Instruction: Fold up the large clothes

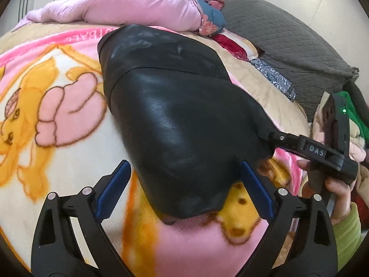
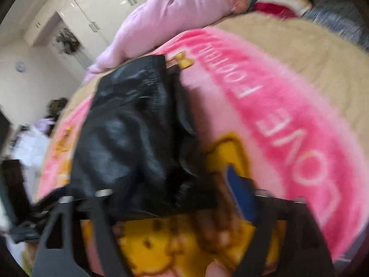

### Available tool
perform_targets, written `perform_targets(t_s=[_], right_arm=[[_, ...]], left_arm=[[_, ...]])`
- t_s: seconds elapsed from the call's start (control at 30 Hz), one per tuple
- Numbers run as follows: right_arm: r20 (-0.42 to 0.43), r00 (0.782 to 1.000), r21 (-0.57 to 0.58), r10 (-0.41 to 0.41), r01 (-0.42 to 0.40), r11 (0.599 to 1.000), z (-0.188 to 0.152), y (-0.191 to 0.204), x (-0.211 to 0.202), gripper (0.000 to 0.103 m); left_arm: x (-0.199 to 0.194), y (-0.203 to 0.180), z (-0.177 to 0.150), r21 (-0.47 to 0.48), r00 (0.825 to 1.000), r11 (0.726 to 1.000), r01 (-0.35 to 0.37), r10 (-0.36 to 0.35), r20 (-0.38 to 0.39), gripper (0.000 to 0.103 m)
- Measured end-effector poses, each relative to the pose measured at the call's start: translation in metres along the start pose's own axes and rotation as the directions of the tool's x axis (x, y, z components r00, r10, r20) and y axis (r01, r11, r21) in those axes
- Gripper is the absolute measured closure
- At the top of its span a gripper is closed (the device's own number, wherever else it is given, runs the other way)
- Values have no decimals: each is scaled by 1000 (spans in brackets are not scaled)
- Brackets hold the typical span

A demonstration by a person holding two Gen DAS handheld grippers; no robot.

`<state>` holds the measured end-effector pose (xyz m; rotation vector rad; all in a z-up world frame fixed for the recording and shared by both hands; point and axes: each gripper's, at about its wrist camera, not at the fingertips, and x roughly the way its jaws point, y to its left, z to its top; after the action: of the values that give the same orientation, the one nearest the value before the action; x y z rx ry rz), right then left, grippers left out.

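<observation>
Black, glossy, leather-like garment (image 1: 175, 115) folded into a smooth tapered bundle mid-bed on fuzzy pink cartoon blanket (image 1: 57, 106), long axis toward puffy lilac quilt (image 1: 129, 4) at far edge; left gripper (image 1: 184, 184) gaping astride near end, right gripper (image 2: 170, 191) spread, blurred

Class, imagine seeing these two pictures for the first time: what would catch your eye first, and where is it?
First, the shiny black garment, folded into a bundle in the middle of the bed. Under it lies a bright pink blanket with yellow cartoon figures and big white letters. A pale pink quilt is bunched at the bed's far end.
</observation>
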<state>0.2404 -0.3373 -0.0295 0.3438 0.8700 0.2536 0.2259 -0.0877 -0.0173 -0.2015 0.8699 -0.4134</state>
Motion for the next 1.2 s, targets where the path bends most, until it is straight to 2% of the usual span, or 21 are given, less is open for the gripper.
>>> perform_targets(t_s=[0.1,0.23,0.27,0.4,0.5,0.9,1.2], right_arm=[[41,999,-36,-32,34,999,-9,6,-13,20],[115,991,-56,-71,78,995,-19,11,-34,5],[136,988,-56,-76,84,995,-21,12,-40,5],[191,979,-48,-68,79,996,-24,11,-58,5],[234,970,-58,-59,75,996,-33,17,-79,5],[365,931,-178,-20,91,980,-82,72,-140,4],[442,896,-172,-43,131,976,-126,90,-151,4]], left_arm=[[-5,-1,-1,-5,1000,1000,-5,5,3,15],[-15,-7,-3,-7,1000,1000,-9,9,19,10],[-18,-8,-2,-8,1000,1000,-15,15,26,10],[-31,-14,-1,-8,998,999,-36,36,45,10],[-45,-19,-2,11,994,997,-79,78,81,9],[-106,-35,-29,53,979,997,-59,47,201,9],[-134,-30,-61,89,970,993,-83,60,234,9]])
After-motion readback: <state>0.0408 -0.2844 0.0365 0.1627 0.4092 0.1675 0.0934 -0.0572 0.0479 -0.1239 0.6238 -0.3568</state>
